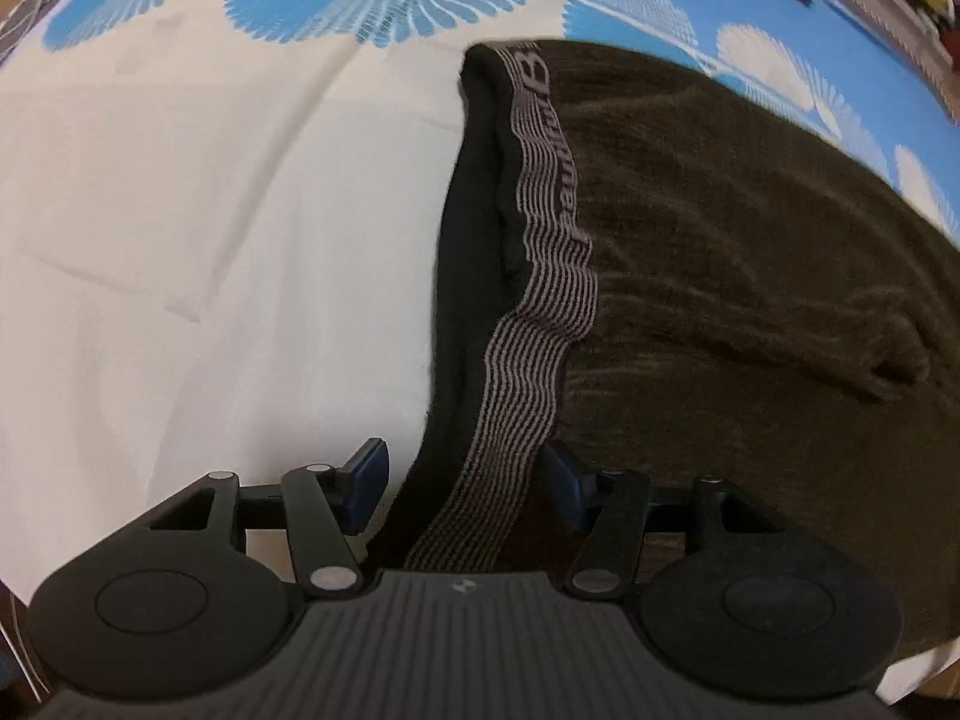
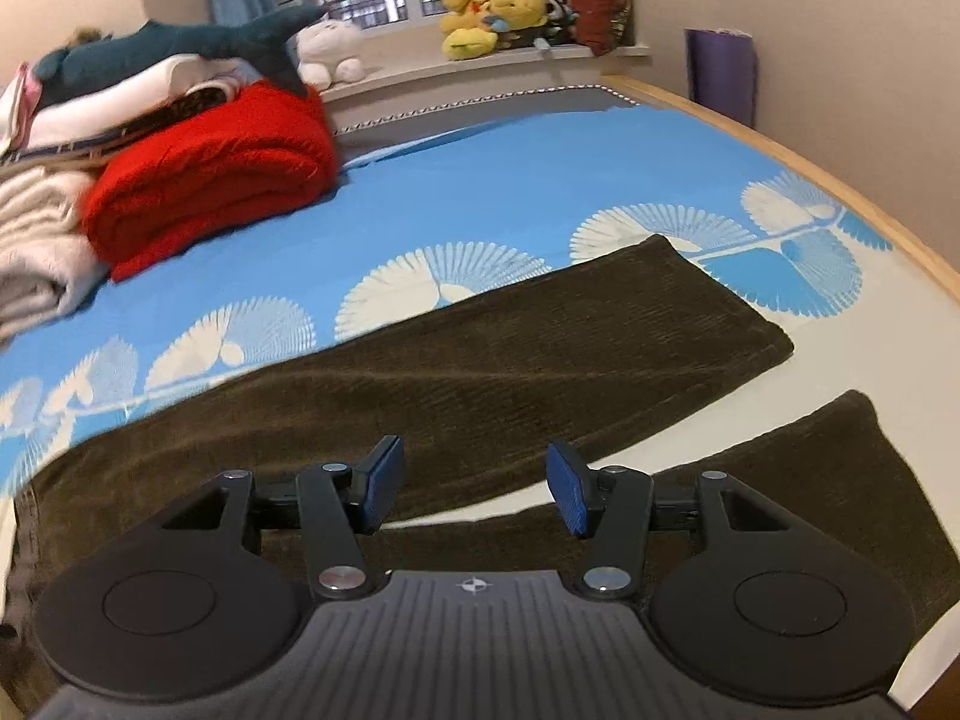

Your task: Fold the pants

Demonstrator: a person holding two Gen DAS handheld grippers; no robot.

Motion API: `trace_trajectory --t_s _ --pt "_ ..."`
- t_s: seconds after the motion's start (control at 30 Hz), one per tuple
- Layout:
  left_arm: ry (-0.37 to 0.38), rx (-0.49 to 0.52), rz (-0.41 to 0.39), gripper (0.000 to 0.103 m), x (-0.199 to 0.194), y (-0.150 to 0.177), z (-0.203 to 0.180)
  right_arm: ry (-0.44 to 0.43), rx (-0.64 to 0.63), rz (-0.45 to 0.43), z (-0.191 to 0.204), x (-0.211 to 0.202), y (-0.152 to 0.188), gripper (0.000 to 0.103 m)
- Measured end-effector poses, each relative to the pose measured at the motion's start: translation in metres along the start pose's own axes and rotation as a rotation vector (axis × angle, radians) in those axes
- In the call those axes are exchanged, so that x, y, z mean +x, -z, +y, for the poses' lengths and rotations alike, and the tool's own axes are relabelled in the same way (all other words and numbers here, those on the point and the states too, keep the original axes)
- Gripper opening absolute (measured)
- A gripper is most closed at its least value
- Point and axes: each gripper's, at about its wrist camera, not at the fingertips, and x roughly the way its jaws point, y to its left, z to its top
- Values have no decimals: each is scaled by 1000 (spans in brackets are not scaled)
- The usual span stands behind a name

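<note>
Dark olive-brown pants [image 1: 750, 276] lie flat on the bed. Their grey striped waistband [image 1: 540, 276] runs down the left wrist view toward my left gripper [image 1: 465, 480]. The left gripper is open, with the near end of the waistband lying between its blue pads [image 1: 366, 480]. In the right wrist view the two pant legs [image 2: 510, 360] spread apart toward the right, the far leg longer in view and the near leg [image 2: 810, 480] at lower right. My right gripper [image 2: 474, 492] is open and empty, hovering over the crotch area where the legs part.
The bed has a white and blue sheet [image 2: 540, 180] with fan prints. A red folded blanket [image 2: 210, 180], other folded clothes and a plush shark [image 2: 180, 48] lie at the back left. Plush toys [image 2: 492, 18] sit on the windowsill. The wooden bed edge [image 2: 810, 162] curves at right.
</note>
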Motion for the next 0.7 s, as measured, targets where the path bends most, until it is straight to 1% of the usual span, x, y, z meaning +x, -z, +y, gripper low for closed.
trace_trajectory --t_s 0.03,0.07,0.1,0.13,0.17,0.2,0.23,0.3,0.33,0.4,0.47,0.5,0.57,0.6,0.63,0.67,0.7 --pt "10 2 19 52 3 1 1 4 -15 -1 -1 -2 1 55" --pt "15 6 28 50 5 3 1 10 -29 -4 -1 -4 2 55" --pt "12 19 23 44 4 3 -1 17 -43 -9 -3 -6 3 55" --pt "11 45 18 35 3 4 -2 24 -52 -13 -5 -9 4 55" --pt "9 77 9 29 0 5 -4 30 -58 -19 -7 -10 4 55" --pt "5 91 1 17 -2 6 -6 36 -59 -25 -10 -12 3 55" --pt "7 89 -7 12 -7 6 -5 39 -58 -29 -13 -12 4 55" --pt "29 76 -40 10 -23 7 0 49 -51 -24 -19 -12 4 55" --pt "26 93 -51 10 -28 9 0 53 -46 -22 -20 -12 4 55" --pt "-16 136 -29 10 -26 16 0 54 -41 -19 -23 -12 5 55" --pt "-55 144 10 11 -17 21 1 60 -53 -13 -22 -10 6 55" --pt "-60 144 15 11 -17 21 1 64 -61 -13 -20 -9 6 55" --pt "-65 145 8 18 -21 20 -1 66 -72 -11 -19 -9 7 55" --pt "-93 146 -13 21 -26 19 -2 65 -78 -9 -17 -8 8 55" --pt "-115 158 -56 22 -34 18 -4 64 -85 -8 -17 -9 8 55" --pt "-118 174 -95 22 -41 19 -6 63 -93 -10 -16 -9 8 55" --pt "-103 186 -130 22 -48 19 -10 62 -102 -14 -15 -10 8 55"
